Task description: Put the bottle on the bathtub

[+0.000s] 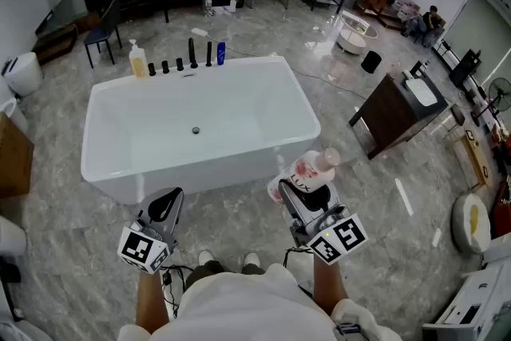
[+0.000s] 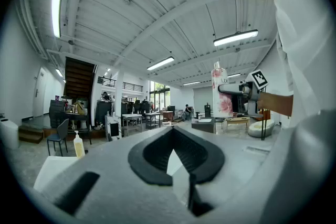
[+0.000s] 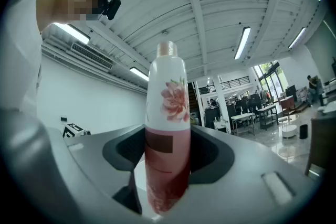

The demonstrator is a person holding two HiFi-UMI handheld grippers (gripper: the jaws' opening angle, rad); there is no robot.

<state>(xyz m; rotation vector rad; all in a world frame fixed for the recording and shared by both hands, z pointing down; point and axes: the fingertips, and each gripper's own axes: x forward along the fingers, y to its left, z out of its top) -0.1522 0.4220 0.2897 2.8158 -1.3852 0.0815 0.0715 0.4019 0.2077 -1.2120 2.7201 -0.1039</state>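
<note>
Task incomplete: the right gripper (image 1: 297, 194) is clenched on the pink-and-white floral bottle (image 1: 311, 168), which it holds at 4 o'clock off the white bathtub (image 1: 239, 69) and clear of its rim, while the left gripper (image 1: 165, 209) is closed and empty.

Only "LUX" can be read, printed on the front of the pink-and-white bottle (image 1: 308, 168).

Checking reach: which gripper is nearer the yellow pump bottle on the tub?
Left. The left gripper is across the tub from the yellow pump bottle; the right gripper is farther off to the right.
</note>
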